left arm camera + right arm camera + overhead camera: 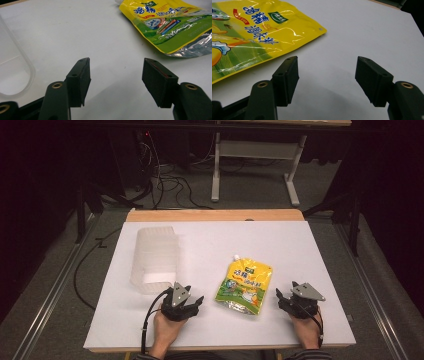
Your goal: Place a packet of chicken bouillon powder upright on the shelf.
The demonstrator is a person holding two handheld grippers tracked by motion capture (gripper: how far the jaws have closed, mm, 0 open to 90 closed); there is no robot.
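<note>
High view, white table (300, 245) (dark room), yellow pouch (244, 286) – both tongs wide, empty.

Bare table (300, 250) lies open around the yellow pouch (244, 285); the clear container (155, 259) blocks the left.

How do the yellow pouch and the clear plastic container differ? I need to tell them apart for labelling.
The yellow pouch is opaque and printed in yellow and green; the clear plastic container is see-through and plain. The pouch lies flat and thin; the container is bulkier, lying on its side. The pouch lies between the grippers, the container farther left. Both rest on the white table, ungripped.
</note>
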